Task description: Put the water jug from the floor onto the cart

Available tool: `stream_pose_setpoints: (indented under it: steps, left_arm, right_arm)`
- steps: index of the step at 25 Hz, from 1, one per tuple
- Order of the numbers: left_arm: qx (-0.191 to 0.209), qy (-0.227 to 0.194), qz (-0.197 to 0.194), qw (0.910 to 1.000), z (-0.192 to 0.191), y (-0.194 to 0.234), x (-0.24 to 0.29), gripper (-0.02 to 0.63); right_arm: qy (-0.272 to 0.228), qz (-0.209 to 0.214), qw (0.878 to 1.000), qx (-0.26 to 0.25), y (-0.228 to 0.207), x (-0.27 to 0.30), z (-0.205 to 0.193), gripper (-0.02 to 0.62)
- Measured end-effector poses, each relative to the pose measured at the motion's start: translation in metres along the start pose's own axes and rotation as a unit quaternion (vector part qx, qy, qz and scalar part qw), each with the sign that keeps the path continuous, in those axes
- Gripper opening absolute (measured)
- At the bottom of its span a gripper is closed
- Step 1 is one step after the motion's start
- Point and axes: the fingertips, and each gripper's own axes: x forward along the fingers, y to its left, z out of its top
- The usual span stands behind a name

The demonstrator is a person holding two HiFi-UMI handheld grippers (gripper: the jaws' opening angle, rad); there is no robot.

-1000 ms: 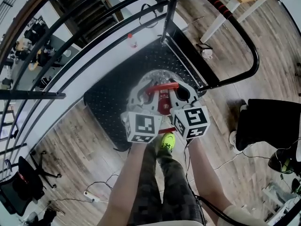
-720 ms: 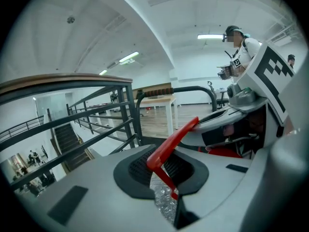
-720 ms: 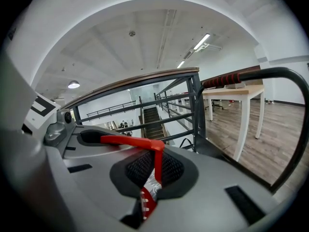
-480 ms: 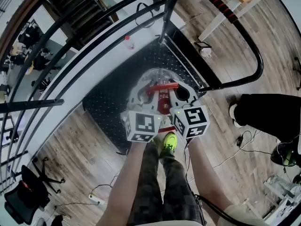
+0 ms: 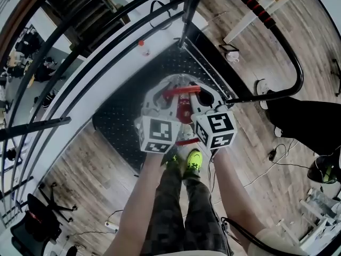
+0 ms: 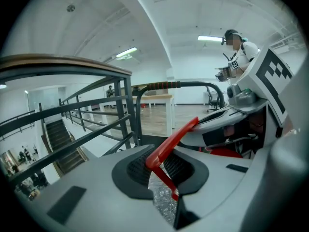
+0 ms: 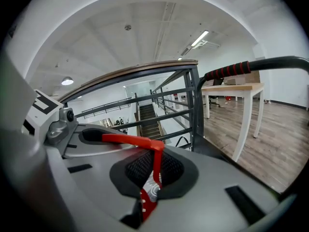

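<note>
The water jug is clear plastic with a red handle and red cap. It hangs from both grippers above the black studded deck of the cart. My left gripper is shut on the handle's left end, with the red bar pinched between its pads. On the handle's right end my right gripper is shut, and the red strap runs down through its pads. The jug's lower body is hidden behind the grippers.
The cart's black push bar with a red grip arcs round the right side. Black railings and a stairwell run along the left. A small red-capped bottle stands behind the deck. Another person's dark legs stand at right, near a white table.
Both grippers have carried the jug farther over the cart deck and a little lower. My green shoe has stepped up to the deck's edge. The legs at right have shifted.
</note>
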Motion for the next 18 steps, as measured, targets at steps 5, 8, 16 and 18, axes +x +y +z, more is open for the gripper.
stream_pose_setpoints:
  steps: [5, 8, 16, 18]
  left_arm:
    - [-0.002, -0.006, -0.001, 1.0, -0.002, 0.018, 0.01, 0.054]
    - [0.005, -0.008, -0.009, 0.9999, -0.005, 0.023, 0.014, 0.061]
    - [0.002, -0.021, -0.04, 0.999, -0.003, 0.022, 0.013, 0.097]
    - [-0.002, -0.022, -0.042, 0.9989, -0.003, 0.022, 0.011, 0.107]
  right_arm:
    - [0.007, 0.009, 1.0, -0.027, 0.003, 0.021, 0.006, 0.021]
    - [0.014, 0.017, 0.999, -0.043, 0.004, 0.03, 0.007, 0.021]
    - [0.058, 0.051, 0.993, -0.087, 0.001, 0.048, 0.009, 0.023]
    - [0.063, 0.052, 0.993, -0.088, 0.0, 0.049, 0.01, 0.023]
